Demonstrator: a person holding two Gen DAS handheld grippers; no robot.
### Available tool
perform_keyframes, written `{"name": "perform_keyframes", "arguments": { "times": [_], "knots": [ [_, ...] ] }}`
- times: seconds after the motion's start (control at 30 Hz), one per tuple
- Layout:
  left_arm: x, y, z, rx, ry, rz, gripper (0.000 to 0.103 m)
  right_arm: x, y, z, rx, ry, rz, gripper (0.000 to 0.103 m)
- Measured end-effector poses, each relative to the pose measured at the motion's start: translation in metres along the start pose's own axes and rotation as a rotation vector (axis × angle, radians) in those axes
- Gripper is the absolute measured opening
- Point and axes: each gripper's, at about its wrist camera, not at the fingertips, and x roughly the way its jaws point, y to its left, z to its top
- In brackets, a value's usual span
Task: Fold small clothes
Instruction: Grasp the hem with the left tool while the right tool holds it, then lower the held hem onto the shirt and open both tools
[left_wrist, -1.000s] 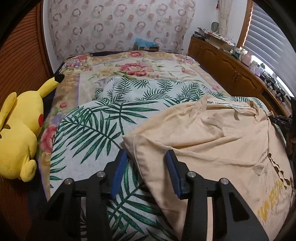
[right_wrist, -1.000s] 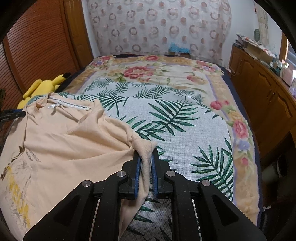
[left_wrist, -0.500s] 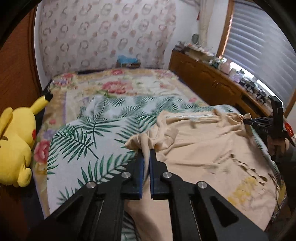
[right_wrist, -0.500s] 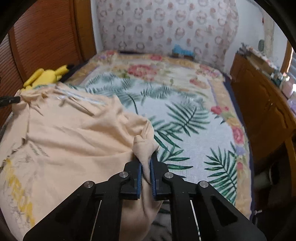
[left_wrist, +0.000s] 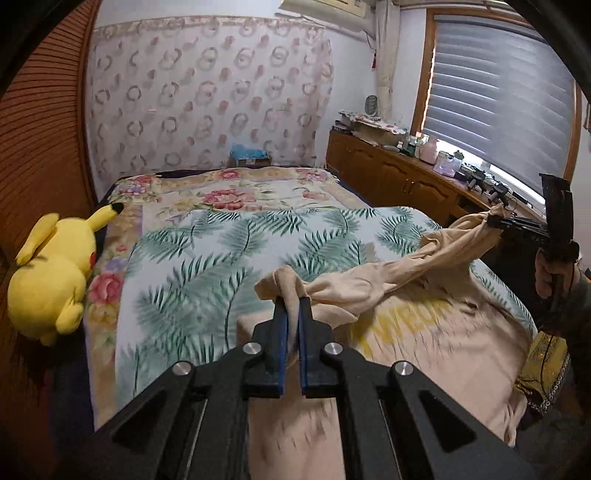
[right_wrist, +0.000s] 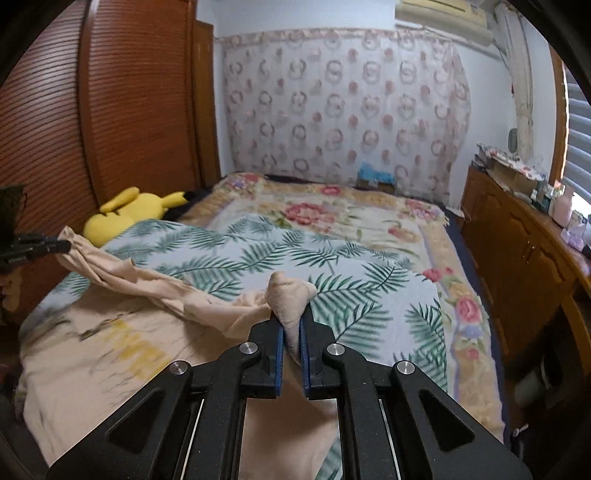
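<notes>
Nearest, left gripper (left_wrist: 289, 306) clamped on one bunched corner of the peach T-shirt (left_wrist: 424, 354); right gripper (right_wrist: 291, 314) clamped likewise on the opposite corner, fingers (right_wrist: 279, 354) pressed tight against a wad of cloth. Between the two grips, a twisted top edge strung above the bed (right_wrist: 369, 236), the body of the shirt sagging onto the palm-leaf blanket (left_wrist: 207, 273) with the yellow print facing up. Light, limp, thin knit by the look of it: likely to droop, bunch and roll wherever unsupported, not slippery, nothing fragile. Best taken at corners or hem ends, as here, with the edge kept taut to stop the twist. Farther off, a yellow plush toy (left_wrist: 51, 269) at the left edge of the bed, well apart from the shirt; a wooden cabinet (right_wrist: 524, 251) with clutter along the right wall; patterned curtain (left_wrist: 207, 96) behind the bed. Open blanket ahead, nothing lying in the path of a fold.
</notes>
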Motion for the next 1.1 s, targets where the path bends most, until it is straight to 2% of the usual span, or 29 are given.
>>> {"name": "perform_keyframes", "arguments": {
  "times": [0.07, 0.2, 0.5, 0.73, 0.8, 0.87, 0.9, 0.97, 1.0, 1.07, 1.1],
  "knots": [
    [-0.007, 0.002, -0.023, -0.035, 0.014, 0.004, 0.002, -0.015, 0.004, -0.016, 0.023, 0.004, 0.022, 0.004],
    [-0.023, 0.001, -0.046, -0.048, 0.015, 0.035, 0.002, -0.028, 0.011, -0.045, 0.067, 0.019, 0.038, 0.004],
    [-0.07, 0.004, -0.066, -0.088, -0.023, 0.076, 0.002, -0.066, 0.027, -0.071, 0.039, 0.042, 0.033, 0.004],
    [-0.079, 0.009, -0.086, -0.12, 0.022, 0.094, 0.004, -0.097, 0.019, -0.099, 0.049, 0.108, 0.013, 0.005],
    [-0.076, 0.008, -0.086, -0.11, 0.03, 0.108, 0.009, -0.097, 0.018, -0.11, 0.058, 0.134, 0.014, 0.005],
    [-0.073, 0.008, -0.085, -0.095, 0.036, 0.128, 0.02, -0.091, 0.016, -0.118, 0.069, 0.163, 0.016, 0.005],
    [-0.074, 0.007, -0.086, -0.092, 0.033, 0.122, 0.022, -0.088, 0.015, -0.12, 0.071, 0.173, 0.012, 0.008],
    [-0.072, 0.008, -0.082, -0.084, 0.028, 0.114, 0.034, -0.084, 0.013, -0.122, 0.077, 0.182, -0.014, 0.013],
    [-0.07, 0.01, -0.08, -0.078, 0.027, 0.119, 0.038, -0.083, 0.011, -0.12, 0.082, 0.179, -0.015, 0.017],
    [-0.064, 0.01, -0.073, -0.055, 0.03, 0.129, 0.051, -0.082, 0.008, -0.114, 0.088, 0.16, -0.031, 0.033],
    [-0.06, 0.011, -0.07, -0.049, 0.032, 0.128, 0.052, -0.081, 0.005, -0.11, 0.08, 0.147, -0.056, 0.041]
  ]
}}
